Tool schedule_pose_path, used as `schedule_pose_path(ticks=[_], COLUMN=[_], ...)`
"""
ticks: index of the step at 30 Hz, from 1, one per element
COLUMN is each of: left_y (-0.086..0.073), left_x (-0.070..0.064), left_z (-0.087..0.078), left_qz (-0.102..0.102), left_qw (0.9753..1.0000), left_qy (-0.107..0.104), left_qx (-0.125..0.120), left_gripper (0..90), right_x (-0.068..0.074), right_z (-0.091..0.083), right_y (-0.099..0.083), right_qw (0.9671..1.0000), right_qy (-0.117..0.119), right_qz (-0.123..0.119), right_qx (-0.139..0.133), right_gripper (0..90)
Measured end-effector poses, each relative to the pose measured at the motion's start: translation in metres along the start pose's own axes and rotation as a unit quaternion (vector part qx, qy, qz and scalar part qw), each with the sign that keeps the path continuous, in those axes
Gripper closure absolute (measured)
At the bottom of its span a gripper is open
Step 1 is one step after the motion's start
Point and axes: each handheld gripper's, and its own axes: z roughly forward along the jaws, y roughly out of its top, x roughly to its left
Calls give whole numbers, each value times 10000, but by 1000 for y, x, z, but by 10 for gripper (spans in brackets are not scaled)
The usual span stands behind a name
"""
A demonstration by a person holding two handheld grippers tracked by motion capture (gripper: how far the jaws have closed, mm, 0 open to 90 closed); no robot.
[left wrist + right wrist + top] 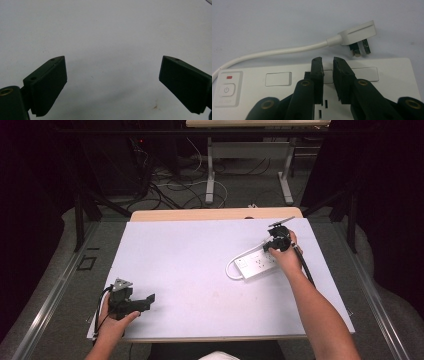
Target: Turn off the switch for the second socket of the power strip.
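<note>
Two grippers are at work over a pale grey-white worktop (pixel 200 270). The right gripper (pixel 327 61) hovers directly over a white plastic power strip (pixel 392 82) that lies flat at the right side of the worktop, toward the far edge; its fingers (pixel 317 75) stand close together with a narrow gap between them, clamped on nothing. Just beyond the strip lies its own white flat plug (pixel 358 32), metal pins showing, at the end of a white cable (pixel 274 52) that curves back round the strip's switch end. The left gripper (pixel 112 82) rests low at the near left corner, well apart from the strip, its fingers (pixel 50 85) spread wide over bare surface. This looks like the approach step, before any grasp. Next, the right gripper would probably need to open and move forward to the plug, closing on its flat body rather than the pins.
</note>
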Motion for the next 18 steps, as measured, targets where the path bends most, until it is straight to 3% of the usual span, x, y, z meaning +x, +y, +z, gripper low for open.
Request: schedule_pose_path(ticks=[10, 18], left_y=[1, 0], left_x=[0, 0], left_z=[1, 0], left_qz=[-11, -13], left_qw=[10000, 10000], left_qy=[-1, -2], left_qx=[2, 2], left_gripper=[77, 78], right_x=[-3, -5], right_z=[-2, -3], right_y=[0, 0], right_qw=[9999, 9996], right_qy=[-153, -262], right_qz=[62, 34], right_qx=[29, -12], right_gripper=[656, 503])
